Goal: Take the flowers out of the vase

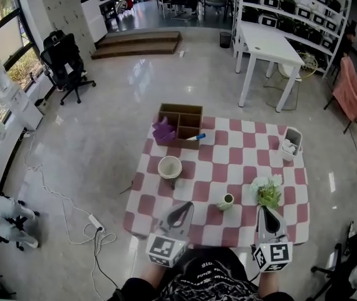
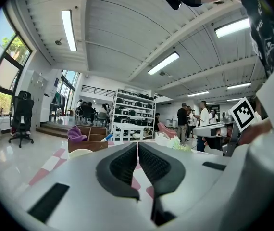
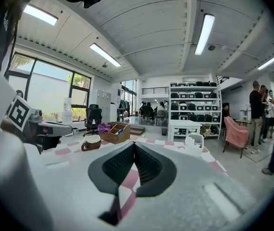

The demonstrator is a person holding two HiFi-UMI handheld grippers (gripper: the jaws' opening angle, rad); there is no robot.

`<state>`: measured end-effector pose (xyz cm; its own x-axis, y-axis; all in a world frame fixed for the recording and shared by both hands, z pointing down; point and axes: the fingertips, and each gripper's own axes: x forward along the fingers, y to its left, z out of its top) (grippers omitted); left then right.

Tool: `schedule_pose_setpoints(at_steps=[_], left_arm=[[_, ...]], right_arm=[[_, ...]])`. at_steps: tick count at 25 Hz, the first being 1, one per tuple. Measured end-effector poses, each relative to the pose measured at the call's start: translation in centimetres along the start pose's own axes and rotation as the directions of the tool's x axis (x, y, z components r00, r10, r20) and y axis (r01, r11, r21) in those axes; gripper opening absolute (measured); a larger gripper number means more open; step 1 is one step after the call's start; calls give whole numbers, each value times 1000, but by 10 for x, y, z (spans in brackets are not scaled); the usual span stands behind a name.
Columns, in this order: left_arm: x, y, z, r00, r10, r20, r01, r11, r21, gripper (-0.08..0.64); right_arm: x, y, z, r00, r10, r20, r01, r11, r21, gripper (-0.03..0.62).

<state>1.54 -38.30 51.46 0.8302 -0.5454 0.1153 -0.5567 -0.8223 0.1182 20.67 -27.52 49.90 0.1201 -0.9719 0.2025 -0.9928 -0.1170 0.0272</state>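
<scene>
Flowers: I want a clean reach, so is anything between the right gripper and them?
Nothing visible does. In the head view the flowers sit directly ahead of the right gripper, close to its tips. The small cup stands off to the left, clear of that line.

1. Grey hand-held two-jaw grippers with marker cubes — two: left gripper (image 1: 187,207), right gripper (image 1: 264,211).
2. Low table under pink-and-white checked cloth (image 1: 247,162): one.
3. Brown wooden divided box (image 1: 181,121): one.
4. Crumpled purple cloth (image 1: 163,132): one.
5. Blue-capped marker (image 1: 196,137): one.
6. Round white-lined bowl (image 1: 170,167): one.
7. Small pale vase (image 1: 227,200): one.
8. Bunch of white-and-green flowers (image 1: 268,192): one bunch — single stems cannot be counted.
9. White slatted plastic basket (image 1: 291,142): one.
10. Black wheeled office chair (image 1: 66,64): one.
</scene>
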Motion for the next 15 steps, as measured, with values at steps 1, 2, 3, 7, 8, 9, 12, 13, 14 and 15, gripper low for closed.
schedule_pose_setpoints(at_steps=[1,2,3,7,8,9,12,13,14,15], left_arm=[[0,1,-2,1000,2,-6,-2,1000,1,15],[-1,1,-3,1000,3,-10,-3,1000,3,15],[-1,2,-3,1000,2,-12,-2,1000,5,15],[1,2,-1,1000,-7,-11,7,1000,12,15],[1,4,-1,1000,-6,-13,6,1000,16,15],[1,5,-2,1000,-5,-15,6,1000,19,15],[0,8,-3,1000,-3,-16,3,1000,17,15],[-1,9,-3,1000,-3,-18,3,1000,15,15],[-2,10,-4,1000,-3,-21,3,1000,14,15],[-3,11,-6,1000,-3,-25,3,1000,13,15]], right_arm=[[0,0,-1,1000,0,-2,0,1000,3,6],[-1,0,-2,1000,-1,-4,1,1000,2,5],[-1,0,-2,1000,-3,-6,3,1000,-1,6],[-2,0,-8,1000,-10,-22,10,1000,-9,6],[-1,0,-10,1000,-12,-28,12,1000,-13,5],[-1,1,-12,999,-14,-33,13,1000,-17,6],[0,4,-16,999,-13,-48,12,1000,-23,6],[0,5,-17,999,-13,-53,12,1000,-23,5],[1,5,-19,998,-13,-57,11,1000,-22,5],[1,6,-20,998,-13,-60,12,1000,-20,5]])
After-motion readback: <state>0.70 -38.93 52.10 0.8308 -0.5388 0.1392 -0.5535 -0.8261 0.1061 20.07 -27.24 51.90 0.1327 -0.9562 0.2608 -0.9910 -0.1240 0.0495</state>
